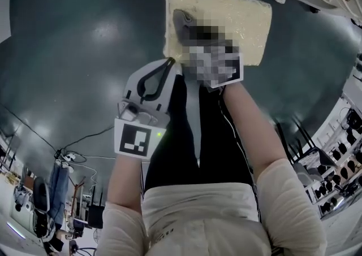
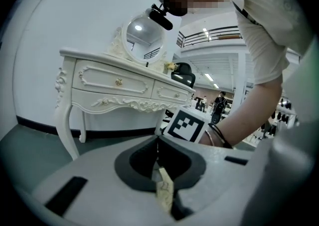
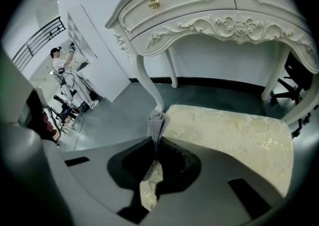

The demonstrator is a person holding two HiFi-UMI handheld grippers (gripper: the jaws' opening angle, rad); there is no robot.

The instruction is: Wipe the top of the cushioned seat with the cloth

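1. The right gripper (image 3: 155,140) has its jaws clamped on the cloth (image 3: 156,121). A grey, knit-looking fold sticks out past the tips.
2. The cloth hangs over the left end of the cushioned seat (image 1: 237,20), by the seat's left edge. I can't confirm it touches the fabric.
3. The left gripper (image 2: 157,145) has its jaws together with nothing pinched at the tips. It hangs just off the seat's near-left corner. A cream sliver low in the gap looks like seat fabric beyond, not a held item.
4. The dressing table (image 3: 199,15) stands on the seat's far side, with one leg just beyond the seat's far-left corner.
5. Cloth handling, as I judge it: light, limp and not fragile. It bunches and folds under drag, so it needs downward pressure to spread and actually wipe.
6. The current hold is on a bunched fold, which is fine for dragging. A grip nearer the middle would leave more cloth trailing flat on the seat.
7. The seat top looks padded, with a sheen to the fabric. Expect it to give under pressure and the cloth to slide easily.
8. Risk: the cloth skims on its edge and wipes only a narrow strip.
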